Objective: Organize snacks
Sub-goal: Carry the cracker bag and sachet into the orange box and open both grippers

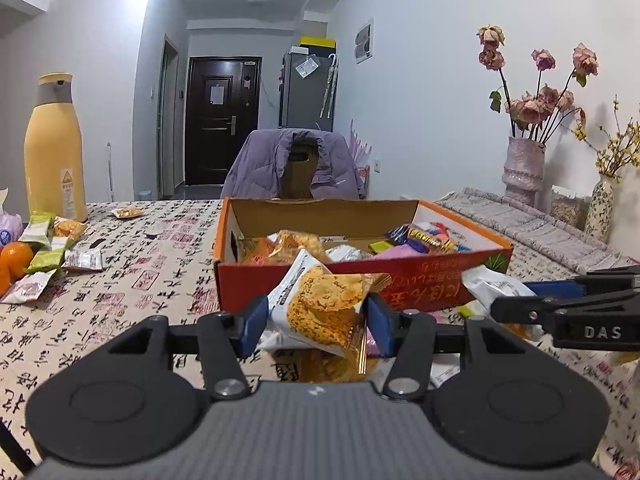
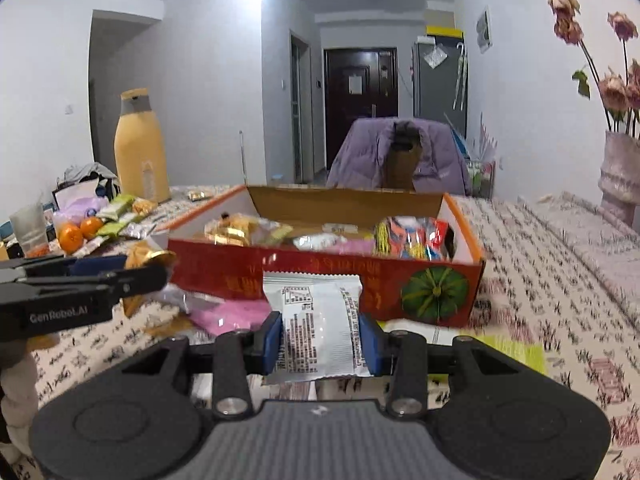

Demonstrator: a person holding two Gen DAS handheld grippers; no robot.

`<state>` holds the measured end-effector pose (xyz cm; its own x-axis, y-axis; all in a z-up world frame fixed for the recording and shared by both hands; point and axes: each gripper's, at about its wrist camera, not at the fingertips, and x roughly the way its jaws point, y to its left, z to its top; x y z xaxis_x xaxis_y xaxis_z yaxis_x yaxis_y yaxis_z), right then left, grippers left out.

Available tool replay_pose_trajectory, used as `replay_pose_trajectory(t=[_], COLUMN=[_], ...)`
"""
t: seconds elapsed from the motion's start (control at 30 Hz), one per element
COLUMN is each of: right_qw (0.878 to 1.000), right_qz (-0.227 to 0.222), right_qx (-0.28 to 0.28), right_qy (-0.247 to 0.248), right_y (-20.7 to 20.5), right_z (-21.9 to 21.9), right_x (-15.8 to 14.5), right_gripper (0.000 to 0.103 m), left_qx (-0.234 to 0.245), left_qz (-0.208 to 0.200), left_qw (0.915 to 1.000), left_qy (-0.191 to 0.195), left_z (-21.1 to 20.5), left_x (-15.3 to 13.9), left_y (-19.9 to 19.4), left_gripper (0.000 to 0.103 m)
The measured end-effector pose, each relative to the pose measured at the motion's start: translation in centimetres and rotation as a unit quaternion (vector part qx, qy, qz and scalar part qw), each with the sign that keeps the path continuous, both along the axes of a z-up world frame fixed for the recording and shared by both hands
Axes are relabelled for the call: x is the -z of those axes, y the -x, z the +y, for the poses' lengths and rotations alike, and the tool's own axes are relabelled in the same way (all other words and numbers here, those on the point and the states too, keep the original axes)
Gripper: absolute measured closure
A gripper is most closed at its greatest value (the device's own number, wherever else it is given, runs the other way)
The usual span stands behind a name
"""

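My left gripper [image 1: 318, 320] is shut on a cracker packet [image 1: 322, 304] with an orange picture, held just in front of the red cardboard box [image 1: 420, 280]. My right gripper [image 2: 318, 338] is shut on a white snack packet [image 2: 316, 320], printed back facing me, also in front of the box [image 2: 320, 276]. The box holds several snacks. The right gripper shows at the right of the left wrist view [image 1: 494, 300], the left gripper at the left of the right wrist view [image 2: 164, 272]. More packets lie on the cloth below both grippers.
A yellow bottle [image 1: 54, 148], oranges [image 1: 16, 258] and loose green and white packets [image 1: 44, 248] sit at the table's left. Vases with dried flowers [image 1: 524, 168] stand at the right. A chair with a purple jacket [image 1: 294, 168] is behind the box.
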<state>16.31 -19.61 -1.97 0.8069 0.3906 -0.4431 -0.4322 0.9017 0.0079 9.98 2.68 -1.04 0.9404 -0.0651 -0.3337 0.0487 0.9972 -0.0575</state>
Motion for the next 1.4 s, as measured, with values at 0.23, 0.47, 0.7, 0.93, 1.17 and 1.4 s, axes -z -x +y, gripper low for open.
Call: replay_pose_trajectory(t=[0.23,0.47,0.7,0.93,1.17,1.4], right_qw=[1.0,0.999,0.999,0.999,0.998,0.999], right_qz=[-0.021,-0.034,-0.032,-0.025,-0.038,-0.016], right_qx=[-0.007,-0.008,0.009,0.034,0.042,0.038], right_qy=[-0.009,-0.012,-0.02,-0.022,-0.017,-0.032], right_y=[-2.2,-5.3,-9.0,-12.7,-13.8,-14.0], right_z=[0.7,1.7,2.4,3.5,3.5,2.9], right_x=[-1.9,-3.4,-4.3,-3.6,-1.3,-0.5], right_gripper=[0.063,0.063,0.063,0.063,0.063,0.059], left_qx=[0.01,0.001,-0.017,-0.044,-0.06,-0.056], left_qz=[-0.018,-0.017,-0.016,-0.008,0.008,0.008], left_qw=[0.9996,0.9998,0.9997,0.999,0.998,0.9981], left_qy=[-0.017,-0.013,-0.007,0.009,0.018,0.025], left_z=[-1.2,-1.8,-2.3,-2.4,-1.6,-0.9], left_x=[-2.1,-3.8,-5.3,-5.3,-3.1,-2.4], left_y=[-1.3,-4.5,-8.4,-12.2,-14.4,-14.3], left_gripper=[0.049,0.049,0.049,0.049,0.049,0.044])
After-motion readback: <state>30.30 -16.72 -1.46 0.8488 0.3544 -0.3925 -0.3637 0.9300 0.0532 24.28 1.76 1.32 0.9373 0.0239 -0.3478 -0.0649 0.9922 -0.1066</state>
